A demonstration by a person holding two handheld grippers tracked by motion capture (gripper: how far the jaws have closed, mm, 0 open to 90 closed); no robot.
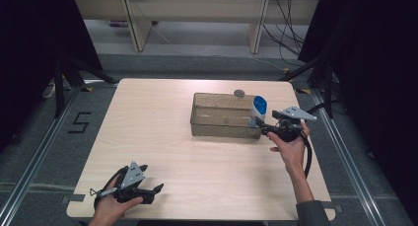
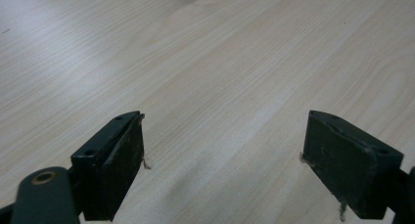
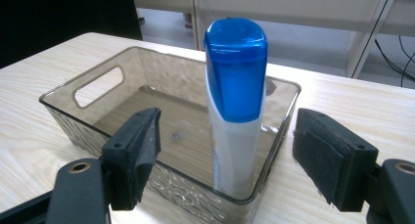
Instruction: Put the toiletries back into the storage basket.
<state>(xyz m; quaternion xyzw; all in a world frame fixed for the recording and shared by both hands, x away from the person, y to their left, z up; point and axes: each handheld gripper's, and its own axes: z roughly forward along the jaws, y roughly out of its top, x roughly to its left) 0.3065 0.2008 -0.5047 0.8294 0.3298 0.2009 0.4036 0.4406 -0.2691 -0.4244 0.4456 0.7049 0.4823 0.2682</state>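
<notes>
From the high view I see my right hand-held gripper [image 1: 257, 125] at the near right corner of the smoky clear bin [image 1: 223, 115], which sits on the far half of the counter [image 1: 162, 137]; the white bottle with the blue cap [image 1: 258, 109] stands upright inside that corner, leaning close to the wall, which I judge keeps it propped and easy to reach from outside. A small round grey thing [image 1: 239, 93] lies on the counter just behind the bin; I cannot tell what it is. My left hand-held gripper [image 1: 150, 190] rests low near the front left edge, well apart from the bin, parked out of the way as I read it. In the left gripper view its jaws stand wide over bare wood grain with nothing between them. In the right gripper view the jaws are spread wide to either side of the bottle [image 3: 235, 106] without touching it; the bottle stands on the bin floor against the near wall [image 3: 161, 185]. The bin has a handle slot [image 3: 98, 86] in its left side. So the bottle is placed, not held.
</notes>
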